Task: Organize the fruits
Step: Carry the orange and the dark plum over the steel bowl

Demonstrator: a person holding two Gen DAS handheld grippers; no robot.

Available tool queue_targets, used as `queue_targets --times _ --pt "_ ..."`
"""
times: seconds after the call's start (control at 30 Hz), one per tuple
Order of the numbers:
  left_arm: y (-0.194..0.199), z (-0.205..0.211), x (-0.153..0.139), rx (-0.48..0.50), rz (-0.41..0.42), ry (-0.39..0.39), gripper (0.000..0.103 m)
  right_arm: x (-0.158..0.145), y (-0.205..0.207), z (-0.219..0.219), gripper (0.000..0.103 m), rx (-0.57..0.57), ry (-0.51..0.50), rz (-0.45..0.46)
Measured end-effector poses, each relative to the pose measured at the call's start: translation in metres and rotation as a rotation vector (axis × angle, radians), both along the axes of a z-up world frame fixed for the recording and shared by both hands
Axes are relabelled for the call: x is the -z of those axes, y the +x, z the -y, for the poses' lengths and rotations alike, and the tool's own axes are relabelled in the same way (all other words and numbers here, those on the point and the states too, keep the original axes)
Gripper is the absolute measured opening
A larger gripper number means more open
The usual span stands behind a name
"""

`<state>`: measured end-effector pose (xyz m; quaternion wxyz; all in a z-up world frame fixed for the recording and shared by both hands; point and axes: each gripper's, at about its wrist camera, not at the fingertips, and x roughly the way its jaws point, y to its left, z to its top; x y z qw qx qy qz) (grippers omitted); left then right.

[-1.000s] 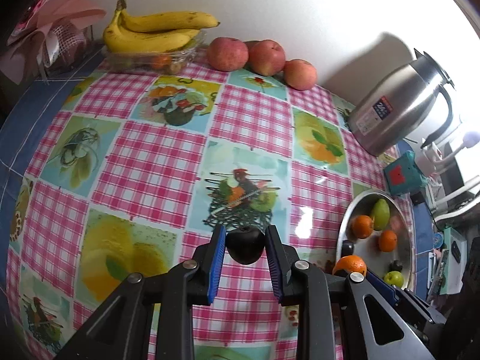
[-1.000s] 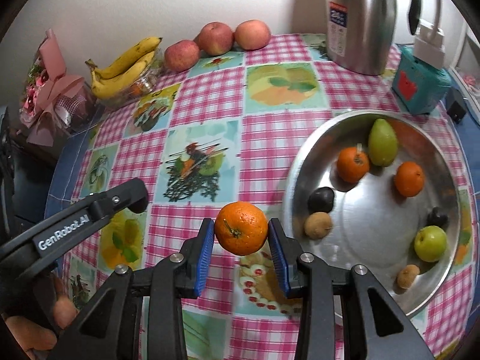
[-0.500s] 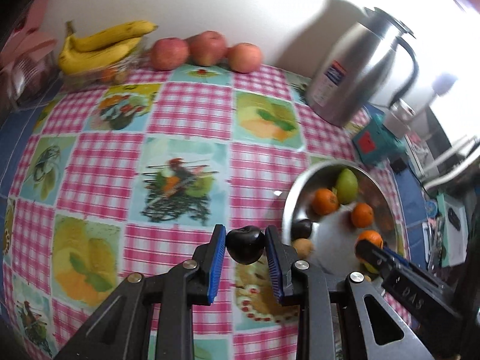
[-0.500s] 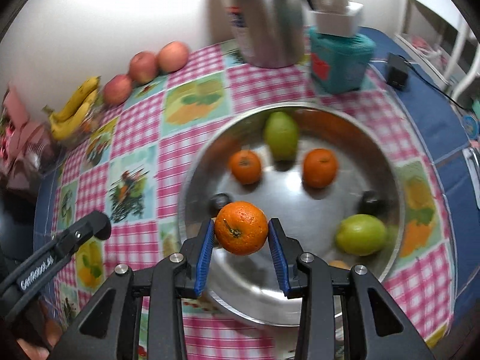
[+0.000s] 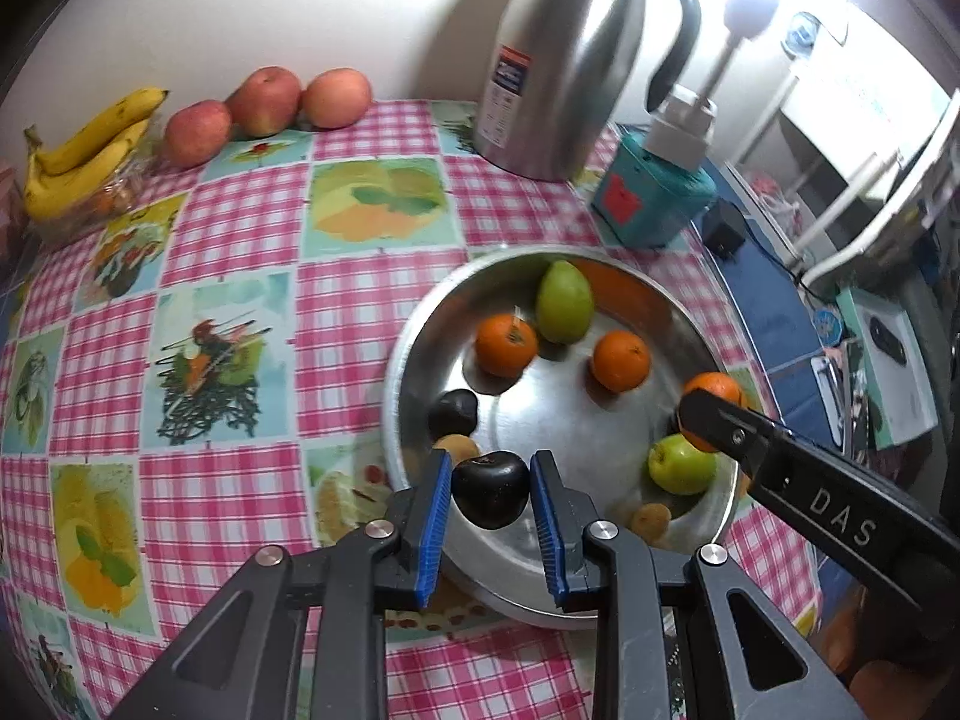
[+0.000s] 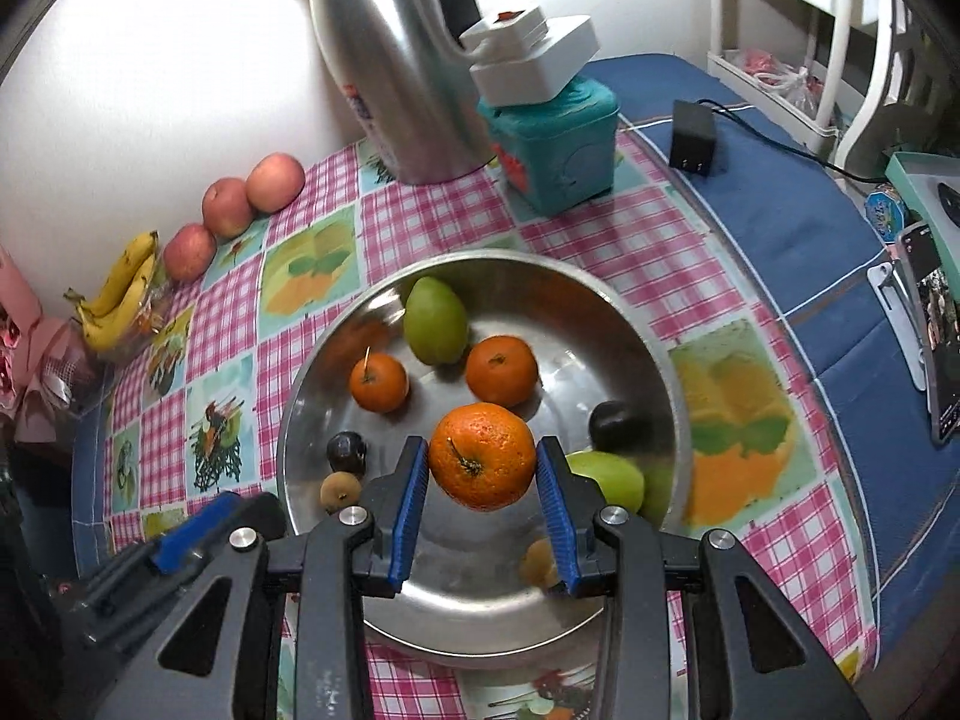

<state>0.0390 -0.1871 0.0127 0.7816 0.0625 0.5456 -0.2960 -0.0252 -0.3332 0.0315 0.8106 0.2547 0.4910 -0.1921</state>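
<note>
My left gripper [image 5: 491,498] is shut on a dark plum [image 5: 491,495], held above the near rim of the steel bowl [image 5: 414,336]. My right gripper [image 6: 483,468] is shut on an orange [image 6: 482,456], held over the middle of the bowl [image 6: 600,300]. In the left wrist view the right gripper's finger [image 5: 780,462] reaches in from the right with the orange [image 5: 714,387]. The bowl holds a green pear [image 6: 435,321], two oranges [image 6: 501,369], dark plums [image 6: 612,423], a green apple [image 6: 606,480] and small brown fruits [image 6: 340,491].
Three apples [image 5: 264,99] and a banana bunch [image 5: 84,156] lie along the back wall on the checked tablecloth [image 5: 228,228]. A steel jug [image 6: 396,60] and a teal box [image 6: 555,144] stand behind the bowl. A black charger [image 6: 693,132] and a phone [image 6: 936,324] lie at right.
Both grippers have moved right across the table and now hang over the bowl, each still holding its fruit. The bowl looms larger in both views.
</note>
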Motion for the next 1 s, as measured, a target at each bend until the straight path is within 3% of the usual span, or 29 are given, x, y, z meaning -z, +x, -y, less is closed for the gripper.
queue_targets --times 1.0 --pt "-0.003 0.019 0.044 0.036 -0.069 0.112 0.030 0.039 0.015 -0.012 0.039 -0.056 0.059 -0.128"
